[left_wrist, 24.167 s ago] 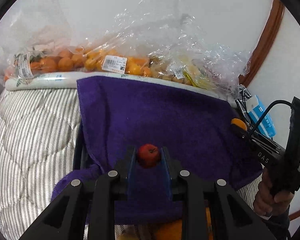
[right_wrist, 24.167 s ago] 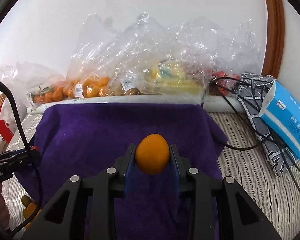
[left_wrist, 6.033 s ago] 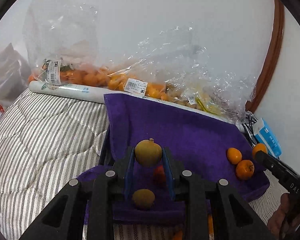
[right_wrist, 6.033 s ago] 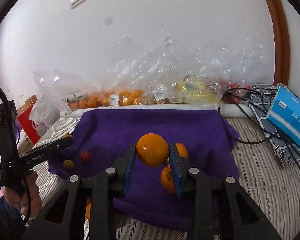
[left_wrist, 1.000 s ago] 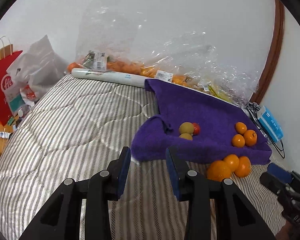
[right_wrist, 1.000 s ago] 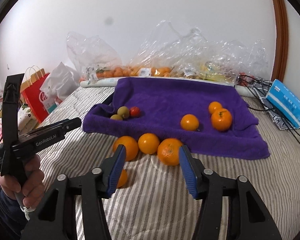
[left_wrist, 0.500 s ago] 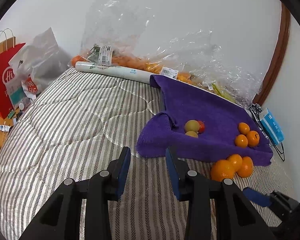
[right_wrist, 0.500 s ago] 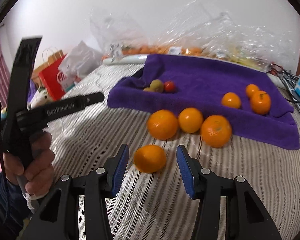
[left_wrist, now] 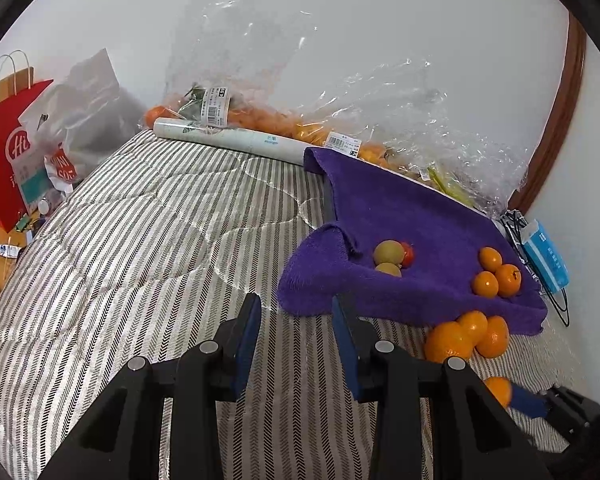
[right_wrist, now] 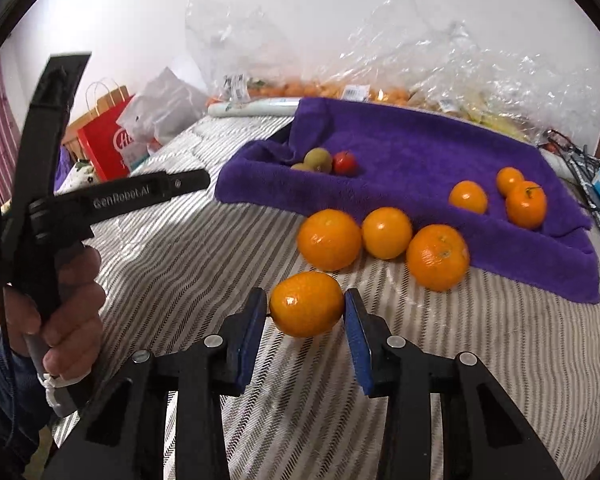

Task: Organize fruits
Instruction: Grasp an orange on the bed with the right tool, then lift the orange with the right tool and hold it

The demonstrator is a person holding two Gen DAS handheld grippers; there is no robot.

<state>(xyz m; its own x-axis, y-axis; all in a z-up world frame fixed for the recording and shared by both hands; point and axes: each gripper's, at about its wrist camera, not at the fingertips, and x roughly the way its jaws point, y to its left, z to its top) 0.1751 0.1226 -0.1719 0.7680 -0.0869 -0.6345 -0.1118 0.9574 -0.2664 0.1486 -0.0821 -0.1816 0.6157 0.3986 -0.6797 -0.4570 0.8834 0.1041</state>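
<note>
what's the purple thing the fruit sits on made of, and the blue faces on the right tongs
The purple cloth looks like terry towel: fuzzy, matte looped pile, soft folds and a rumpled edge. The blue pads on the right tongs look like smooth, slightly glossy rubber or plastic; which one cannot be told.

1. The purple towel (right_wrist: pixel 420 152) is soft, fuzzy cloth and does not shine.
2. The bed cover (left_wrist: pixel 140 240) is quilted cloth with woven grey and white stripes and a faint sheen.
3. The orange (right_wrist: pixel 307 304) between the right gripper's (right_wrist: pixel 305 312) pads has shiny, bumpy skin with bright spots of light.
4. Both grippers have matt black plastic arms, blue pads and small silver metal screws; the left gripper (left_wrist: pixel 296 336) shows this too.
5. The bags (left_wrist: pixel 340 92) by the wall are thin, clear, crinkly plastic that glints.
6. The red bag (left_wrist: pixel 4 148) looks like smooth paper.
7. The blue box (left_wrist: pixel 548 256) looks like smooth card.
</note>
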